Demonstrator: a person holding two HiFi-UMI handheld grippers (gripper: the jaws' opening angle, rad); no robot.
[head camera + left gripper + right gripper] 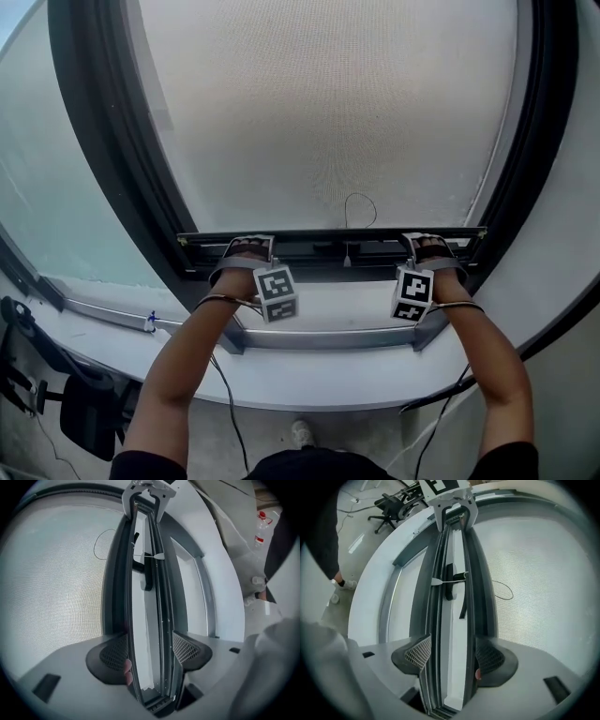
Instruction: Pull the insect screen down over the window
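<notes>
The grey mesh insect screen (328, 112) hangs low over the window, and its dark bottom bar (337, 239) sits just above the white sill (328, 375). My left gripper (248, 246) clamps the bar near its left end; my right gripper (433, 244) clamps it near the right end. In the left gripper view the bar (140, 597) runs between the jaws of the left gripper (150, 651), both pads against it. The right gripper view shows the same: the bar (452, 620) is pinched in the right gripper (452, 653). A thin pull cord (360, 208) loops above the bar's middle.
The dark curved window frame (103, 141) surrounds the screen. A black handle (449, 581) sits mid-bar. A black office chair (84, 412) stands low on the left, cables trail over the floor, and plastic bottles (260, 527) stand on the floor to the right.
</notes>
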